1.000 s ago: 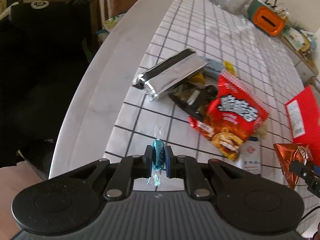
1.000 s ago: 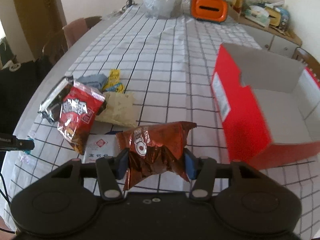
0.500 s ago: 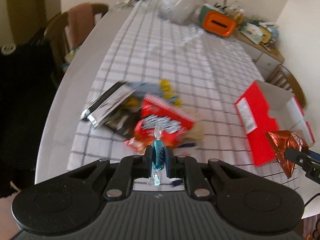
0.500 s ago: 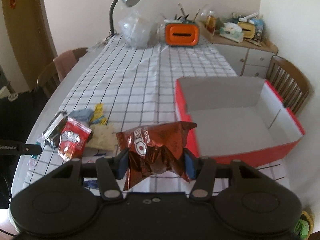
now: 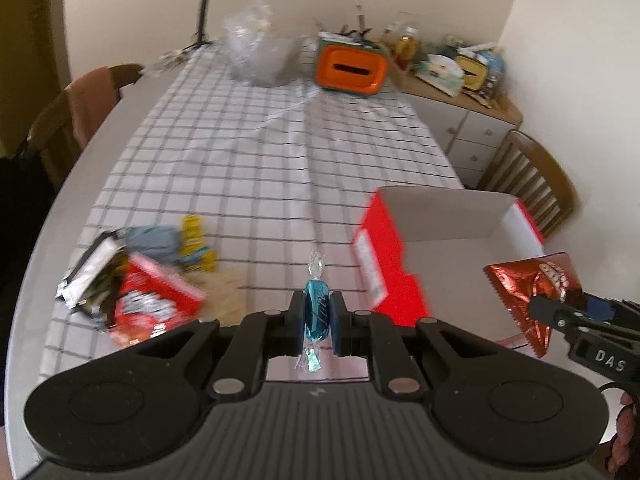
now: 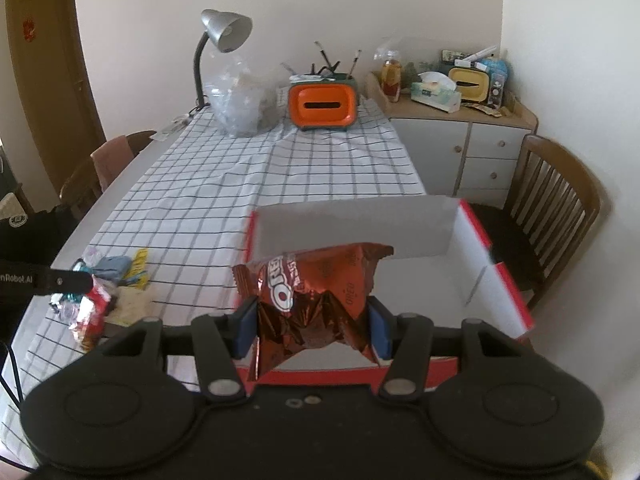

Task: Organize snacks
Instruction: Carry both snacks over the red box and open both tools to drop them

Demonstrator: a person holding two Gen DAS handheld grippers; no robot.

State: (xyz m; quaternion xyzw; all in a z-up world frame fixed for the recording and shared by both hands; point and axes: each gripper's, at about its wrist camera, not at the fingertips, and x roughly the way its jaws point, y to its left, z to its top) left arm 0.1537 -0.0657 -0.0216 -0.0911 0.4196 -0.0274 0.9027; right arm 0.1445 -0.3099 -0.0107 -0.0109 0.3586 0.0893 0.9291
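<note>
Right claw point(image 6: 312, 330) w/ Oreo pack point(image 6: 316, 300) over red box point(image 6: 500, 280).

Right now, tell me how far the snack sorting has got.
Done: nothing shows yet in the visible part of the red box. In hand: the left tool pinches a blue wrapped candy; the right tool grips a brown Oreo packet at the box's near edge. Left: a pile of snack packets lies on the checked tablecloth.
</note>
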